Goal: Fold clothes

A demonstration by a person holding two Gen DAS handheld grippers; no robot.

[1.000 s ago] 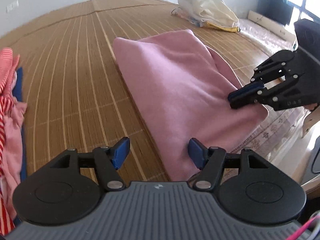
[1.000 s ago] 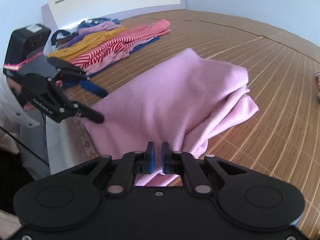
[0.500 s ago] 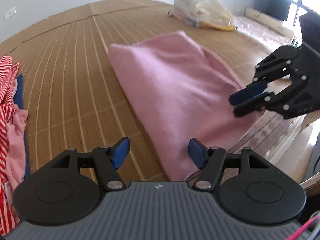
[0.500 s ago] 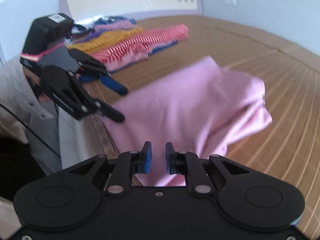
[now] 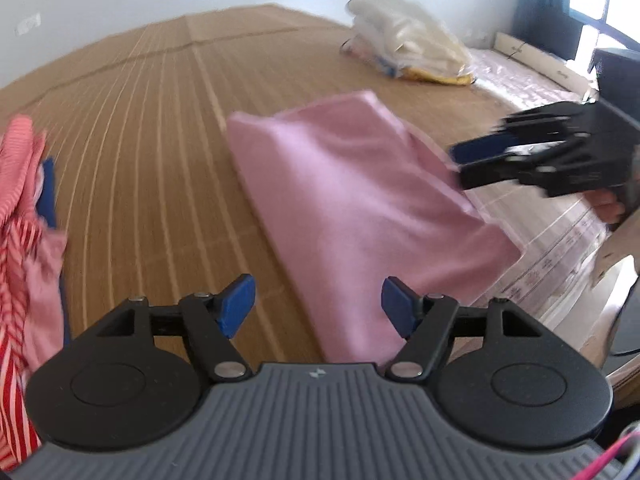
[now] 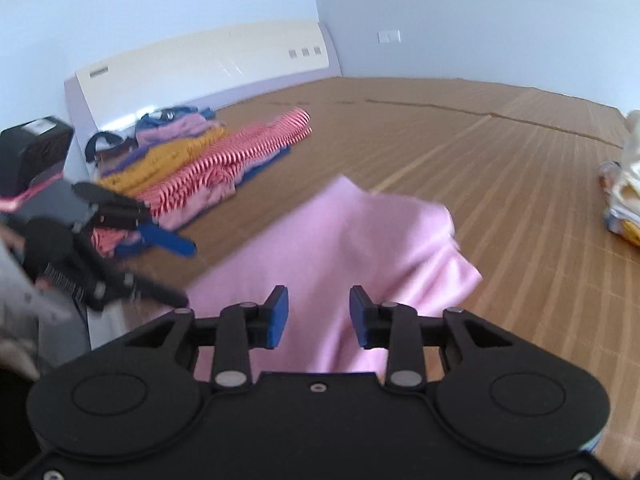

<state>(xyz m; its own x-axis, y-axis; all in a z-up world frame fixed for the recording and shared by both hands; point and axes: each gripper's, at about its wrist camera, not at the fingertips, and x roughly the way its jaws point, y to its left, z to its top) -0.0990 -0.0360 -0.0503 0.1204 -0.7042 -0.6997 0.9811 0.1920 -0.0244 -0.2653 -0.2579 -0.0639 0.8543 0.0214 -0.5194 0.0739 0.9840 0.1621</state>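
Left tool [image 5: 316,308] and right tool [image 6: 319,316] both gape wide, holding nothing. One folded pink cloth [image 5: 360,208] lies mid-frame; two clothes piles sit apart.

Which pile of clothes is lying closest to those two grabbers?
The folded pink garment, right in front of both. The striped heap and cream stack sit farther off across the mat.

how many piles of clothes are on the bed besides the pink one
2: a striped and mustard pile near the headboard, and a cream pile at the far side. More may be hidden.
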